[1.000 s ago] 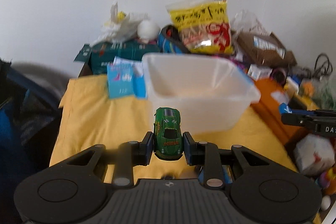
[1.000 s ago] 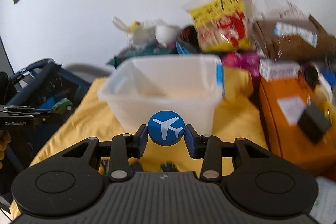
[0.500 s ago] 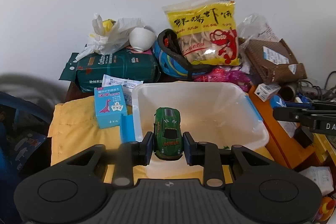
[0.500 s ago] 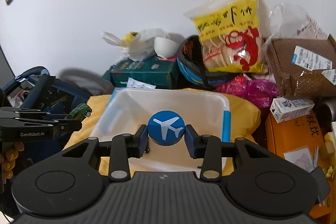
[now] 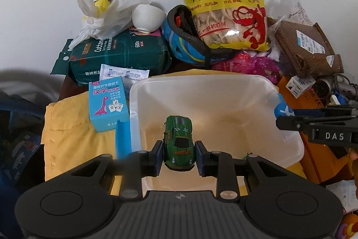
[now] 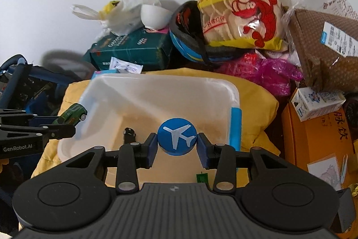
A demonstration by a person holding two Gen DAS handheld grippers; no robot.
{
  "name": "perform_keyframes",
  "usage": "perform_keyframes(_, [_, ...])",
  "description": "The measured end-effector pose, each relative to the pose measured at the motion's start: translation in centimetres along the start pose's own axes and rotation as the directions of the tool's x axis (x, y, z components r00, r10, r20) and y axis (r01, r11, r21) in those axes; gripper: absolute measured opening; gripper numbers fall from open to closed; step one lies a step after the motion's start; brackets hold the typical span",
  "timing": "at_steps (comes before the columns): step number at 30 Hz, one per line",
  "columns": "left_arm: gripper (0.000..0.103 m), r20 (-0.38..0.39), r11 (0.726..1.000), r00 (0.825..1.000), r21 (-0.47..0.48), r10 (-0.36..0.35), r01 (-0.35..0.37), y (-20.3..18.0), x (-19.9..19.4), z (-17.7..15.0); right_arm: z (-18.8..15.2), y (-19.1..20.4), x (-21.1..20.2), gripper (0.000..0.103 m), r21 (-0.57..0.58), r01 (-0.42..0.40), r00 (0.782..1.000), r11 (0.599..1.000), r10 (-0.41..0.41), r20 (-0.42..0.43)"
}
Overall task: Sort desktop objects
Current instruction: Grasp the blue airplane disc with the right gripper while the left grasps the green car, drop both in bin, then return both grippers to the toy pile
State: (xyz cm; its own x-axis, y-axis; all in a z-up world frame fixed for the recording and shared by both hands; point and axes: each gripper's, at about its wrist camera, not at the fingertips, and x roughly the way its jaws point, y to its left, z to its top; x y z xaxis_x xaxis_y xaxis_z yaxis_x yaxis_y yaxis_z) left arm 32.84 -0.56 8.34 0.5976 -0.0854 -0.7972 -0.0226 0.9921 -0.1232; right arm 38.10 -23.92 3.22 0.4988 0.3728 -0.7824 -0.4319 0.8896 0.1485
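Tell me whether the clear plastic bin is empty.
Not empty: clear plastic bin holds a small black item and a small green piece.

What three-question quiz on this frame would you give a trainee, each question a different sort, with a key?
1. True or false: the left gripper is shut on a green toy car.
2. Multiple choice: the blue disc in the right gripper shows a white (A) star, (B) airplane, (C) dinosaur.
3. Fill in: both grippers hover above the translucent plastic ____ on the yellow cloth.

Key: 1 true; 2 B; 3 bin.
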Motion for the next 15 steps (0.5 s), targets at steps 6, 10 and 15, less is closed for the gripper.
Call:
perform_keyframes(6, [0.051,0.022,1.0,0.999,-0.004,0.03,-0.03,0.1,0.2,-0.2,-0.3,-0.1,-0.1,0.056,-0.018,0.005,0.999,1.0,-0.004,0.033])
perform_keyframes(10, [0.051,0.049,1.0,0.998,0.002,0.03,-0.03,0.5,-0.6,-1.6,-1.2,-0.1,-1.1,0.056,0.0,-0.018,0.997,1.0,0.018,0.077])
perform_keyframes(15, [0.051,0.145,0.999,0.989,0.03,0.019,-0.024,1.0,-3.7,-7.0,-6.6,2.0,-4.4,0.058,-0.082,-0.031,0.986,0.996,0.044,0.159])
